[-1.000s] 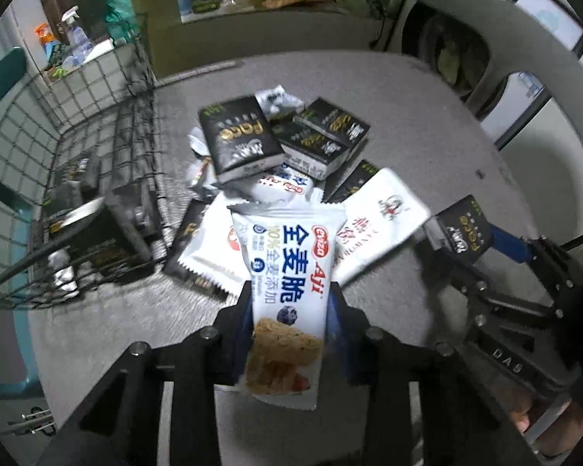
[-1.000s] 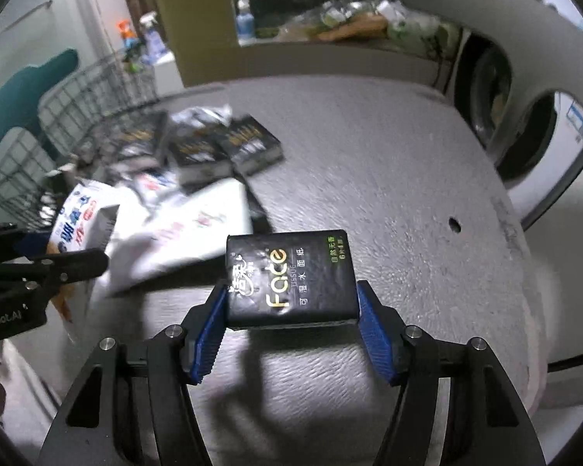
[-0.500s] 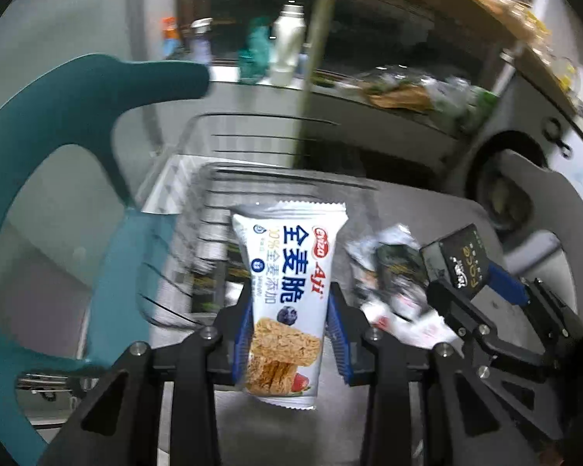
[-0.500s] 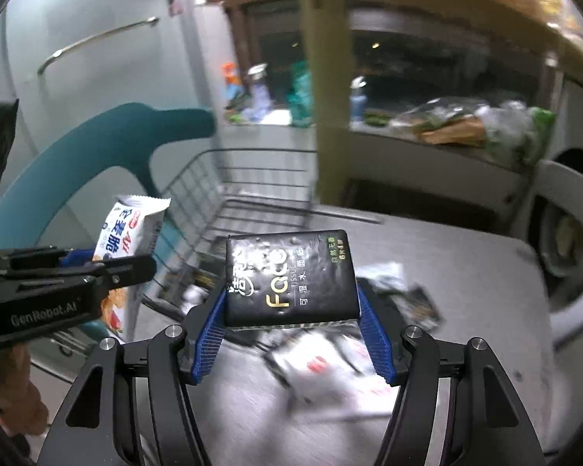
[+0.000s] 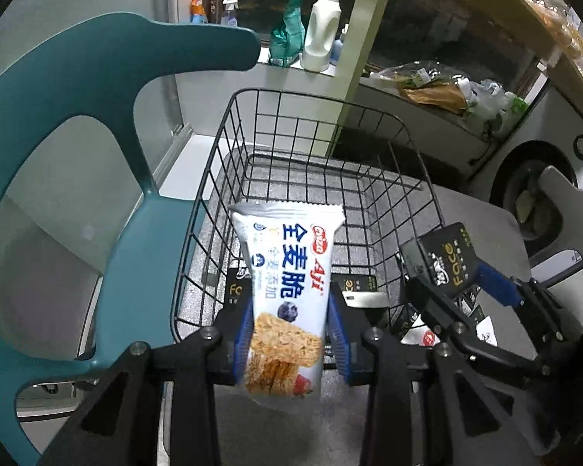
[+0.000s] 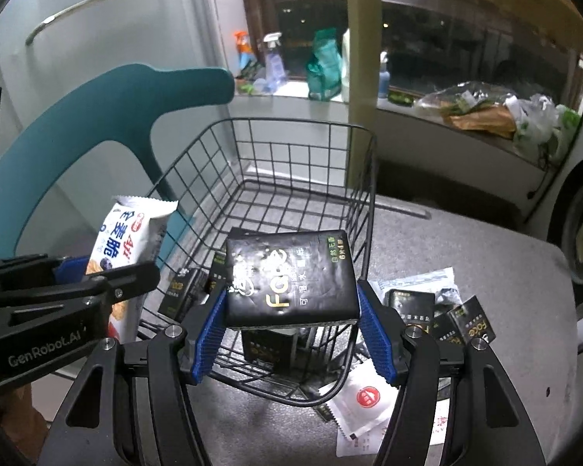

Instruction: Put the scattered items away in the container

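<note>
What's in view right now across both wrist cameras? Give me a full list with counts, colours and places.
wire basket: one, black, on the table's left part
snack bar: one, white wrapper, held in left gripper at the basket's near rim
tissue pack: one, black, held in right gripper above the basket's near rim
packs in basket: several, black, on the basket floor; exact count unclear
loose packs: several, black, on the table right of the basket
sachets: a few, white, on the table by the basket's near right corner
table: one, grey
chair: one, teal, left of the basket
left gripper: black, blue pads
right gripper: black, blue pads
</note>
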A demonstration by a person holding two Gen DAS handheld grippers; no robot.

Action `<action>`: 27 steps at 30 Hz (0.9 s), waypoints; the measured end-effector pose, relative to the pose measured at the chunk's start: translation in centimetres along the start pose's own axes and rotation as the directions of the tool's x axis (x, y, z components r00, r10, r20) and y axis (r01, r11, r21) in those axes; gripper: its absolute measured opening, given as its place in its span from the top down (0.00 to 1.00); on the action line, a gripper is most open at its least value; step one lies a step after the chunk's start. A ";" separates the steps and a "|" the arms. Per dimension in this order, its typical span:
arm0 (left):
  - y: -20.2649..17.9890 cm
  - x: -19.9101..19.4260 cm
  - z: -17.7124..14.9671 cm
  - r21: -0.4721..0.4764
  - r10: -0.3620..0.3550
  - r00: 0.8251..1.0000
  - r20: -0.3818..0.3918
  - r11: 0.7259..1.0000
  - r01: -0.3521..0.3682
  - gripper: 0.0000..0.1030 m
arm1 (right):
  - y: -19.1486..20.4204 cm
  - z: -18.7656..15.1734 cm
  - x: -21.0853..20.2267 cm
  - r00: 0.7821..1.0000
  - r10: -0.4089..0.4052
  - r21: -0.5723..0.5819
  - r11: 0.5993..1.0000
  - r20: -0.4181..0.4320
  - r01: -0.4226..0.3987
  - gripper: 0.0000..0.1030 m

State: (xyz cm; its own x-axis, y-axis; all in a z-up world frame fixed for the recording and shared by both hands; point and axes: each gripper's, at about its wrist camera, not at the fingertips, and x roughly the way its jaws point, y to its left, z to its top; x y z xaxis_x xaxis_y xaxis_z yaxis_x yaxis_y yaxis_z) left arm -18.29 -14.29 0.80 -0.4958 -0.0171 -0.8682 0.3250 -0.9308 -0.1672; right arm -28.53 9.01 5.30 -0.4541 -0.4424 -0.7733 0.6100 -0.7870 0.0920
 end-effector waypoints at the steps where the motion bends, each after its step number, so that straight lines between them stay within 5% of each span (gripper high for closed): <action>1: -0.1 0.0 0.1 0.003 0.011 1.000 0.004 1.000 -0.011 0.59 | 0.0 -0.2 -0.2 1.000 -0.007 0.000 1.000 0.000 0.007 0.38; 18: -1.7 -1.6 -1.5 0.023 -0.012 1.000 0.000 1.000 0.012 0.53 | -1.6 -2.0 -4.2 1.000 0.002 0.037 0.999 0.027 -0.003 0.37; 27: -3.7 -4.1 -7.7 0.073 -0.049 0.999 -0.020 0.996 0.050 0.40 | -4.3 -9.6 -10.4 0.991 -0.130 0.075 0.989 0.029 0.128 0.27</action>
State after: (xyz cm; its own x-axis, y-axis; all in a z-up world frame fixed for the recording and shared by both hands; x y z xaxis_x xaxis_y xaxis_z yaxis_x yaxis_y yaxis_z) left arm -11.30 -7.97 1.37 -0.4953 0.0357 -0.8680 0.2403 -0.9545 -0.1764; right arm -20.18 21.09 6.88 -0.5481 -0.3483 -0.7604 0.4968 -0.8670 0.0391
